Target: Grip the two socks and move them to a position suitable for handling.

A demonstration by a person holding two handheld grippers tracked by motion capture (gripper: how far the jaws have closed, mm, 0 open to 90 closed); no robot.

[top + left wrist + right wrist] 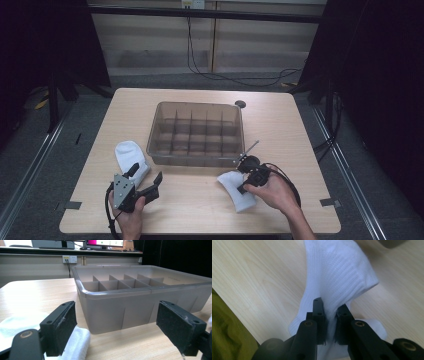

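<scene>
While the white ribbed sock lies creased on bare wood, near the table's front edge with open tabletop to its left, the right gripper pinches its fabric tight between both jaws. Just beyond stands the divided grey bin. Farther left, the left gripper gapes wide beside a second sock.
</scene>
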